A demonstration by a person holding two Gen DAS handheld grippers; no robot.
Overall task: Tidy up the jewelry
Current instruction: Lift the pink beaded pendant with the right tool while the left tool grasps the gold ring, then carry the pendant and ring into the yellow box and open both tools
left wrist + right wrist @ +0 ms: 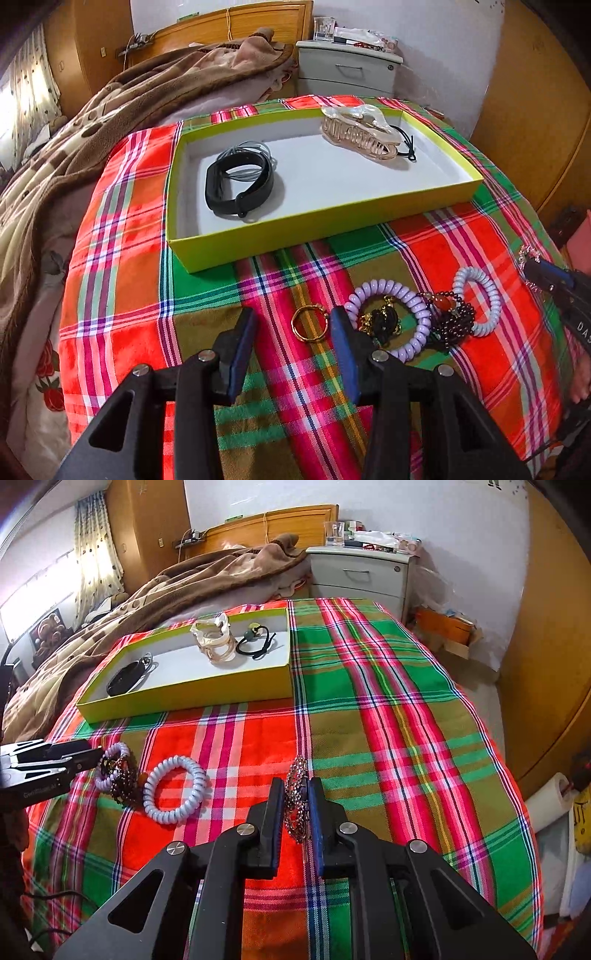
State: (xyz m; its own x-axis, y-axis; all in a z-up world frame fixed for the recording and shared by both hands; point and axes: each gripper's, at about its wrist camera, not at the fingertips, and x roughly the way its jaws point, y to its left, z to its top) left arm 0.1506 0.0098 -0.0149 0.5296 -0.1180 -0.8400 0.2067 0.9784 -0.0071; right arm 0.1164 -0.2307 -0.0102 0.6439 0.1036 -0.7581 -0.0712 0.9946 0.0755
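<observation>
My left gripper (293, 314) hangs open over the plaid cloth, with a gold ring (311, 338) lying just past its fingertips, untouched. To its right lie a purple coil tie (384, 286) around a black-and-gold piece (384, 321), a dark bead bracelet (454, 321) and a pale blue coil tie (493, 310). My right gripper (296, 783) is shut on a sparkling rhinestone ornament (295, 805), held on edge just above the cloth. The yellow-green box (332, 229) behind holds a black band (236, 184), a pearly hair claw (358, 136) and a black hair tie (406, 144).
The plaid cloth (388, 709) covers the foot of a bed and drops off at its right and near edges. A brown blanket (110, 122) is heaped at the left. A grey nightstand (362, 576) stands behind, and a wooden wardrobe (554, 627) at the right.
</observation>
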